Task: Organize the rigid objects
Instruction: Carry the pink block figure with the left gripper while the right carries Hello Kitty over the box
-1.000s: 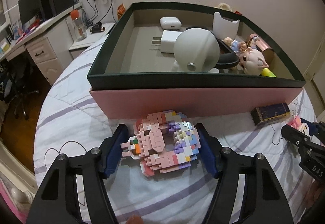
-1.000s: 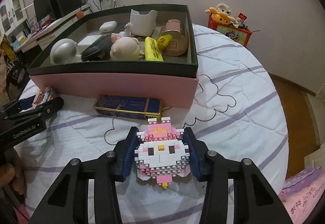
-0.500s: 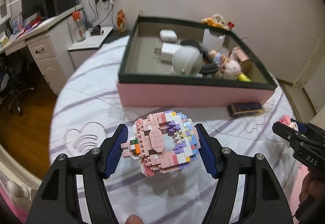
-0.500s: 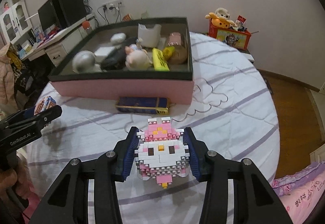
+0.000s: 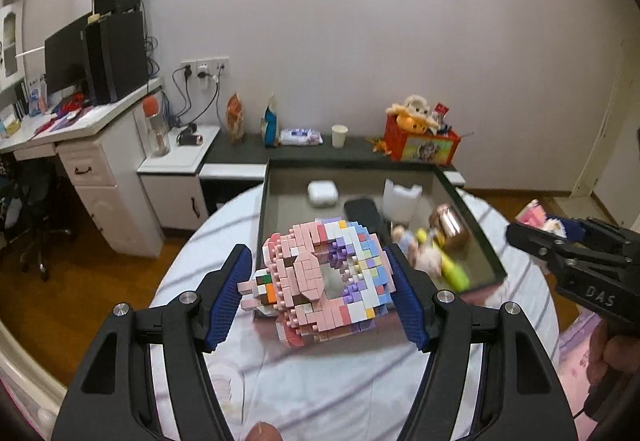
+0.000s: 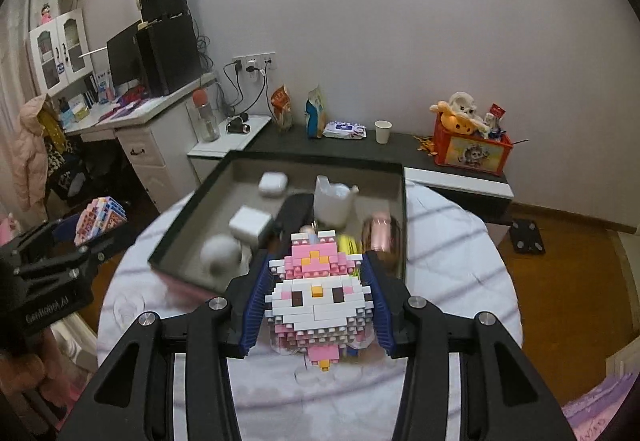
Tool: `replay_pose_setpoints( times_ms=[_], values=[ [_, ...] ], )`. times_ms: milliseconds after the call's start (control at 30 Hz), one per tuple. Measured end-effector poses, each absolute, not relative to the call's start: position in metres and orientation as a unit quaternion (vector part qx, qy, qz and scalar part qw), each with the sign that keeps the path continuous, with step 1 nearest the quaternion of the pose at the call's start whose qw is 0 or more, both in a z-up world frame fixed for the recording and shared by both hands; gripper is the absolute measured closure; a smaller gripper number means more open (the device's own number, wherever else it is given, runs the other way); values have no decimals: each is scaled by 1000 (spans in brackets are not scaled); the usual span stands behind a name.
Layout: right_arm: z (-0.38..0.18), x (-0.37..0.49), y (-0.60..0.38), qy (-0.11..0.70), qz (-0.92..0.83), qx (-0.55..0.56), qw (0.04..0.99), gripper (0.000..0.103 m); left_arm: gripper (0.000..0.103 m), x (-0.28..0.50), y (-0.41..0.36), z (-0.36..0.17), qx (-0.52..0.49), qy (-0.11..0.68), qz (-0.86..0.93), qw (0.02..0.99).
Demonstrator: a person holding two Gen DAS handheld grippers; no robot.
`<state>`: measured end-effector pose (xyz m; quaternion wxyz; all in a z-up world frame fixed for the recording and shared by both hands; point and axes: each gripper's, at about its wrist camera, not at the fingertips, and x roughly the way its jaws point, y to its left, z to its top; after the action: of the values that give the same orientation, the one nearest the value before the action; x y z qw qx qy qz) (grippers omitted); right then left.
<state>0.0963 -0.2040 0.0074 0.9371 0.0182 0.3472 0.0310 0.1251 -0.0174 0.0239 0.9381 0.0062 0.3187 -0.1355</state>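
My left gripper (image 5: 320,297) is shut on a pink and pastel brick-built ring figure (image 5: 320,281) and holds it high above the bed, in front of the open dark-rimmed box (image 5: 476,249). My right gripper (image 6: 316,305) is shut on a white and pink brick-built round-faced figure (image 6: 318,301), also held high over the box's (image 6: 180,237) near edge. The box holds a white earbud case (image 6: 273,183), a white charger (image 6: 250,222), a white ball-shaped thing (image 6: 220,253), a pink can (image 6: 380,235) and small dolls. Each gripper shows in the other's view, the right one (image 5: 568,253) and the left one (image 6: 60,257).
The box sits on a round bed with a white, purple-striped cover (image 6: 452,249). Behind it stand a dark low shelf (image 6: 360,145) with snack bags, a paper cup (image 6: 383,131) and a red toy box (image 6: 472,149). A white desk (image 5: 80,145) with a monitor is at the left.
Both grippers have risen well above the bed with their brick figures still held. The box now looks smaller and lies lower in both views, and the room behind has come into sight.
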Motion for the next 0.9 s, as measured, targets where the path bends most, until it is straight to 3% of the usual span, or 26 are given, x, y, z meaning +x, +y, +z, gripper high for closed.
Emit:
replay_pose_setpoints(
  times_ms=[433,900],
  values=[
    [-25,186,-219,381,22,42,923,57,35,204,-47,10,5,316,-137,939],
    [-62,223,-227,430,12,39,902,56,34,244,-62,-26,10,348,-131,928]
  ],
)
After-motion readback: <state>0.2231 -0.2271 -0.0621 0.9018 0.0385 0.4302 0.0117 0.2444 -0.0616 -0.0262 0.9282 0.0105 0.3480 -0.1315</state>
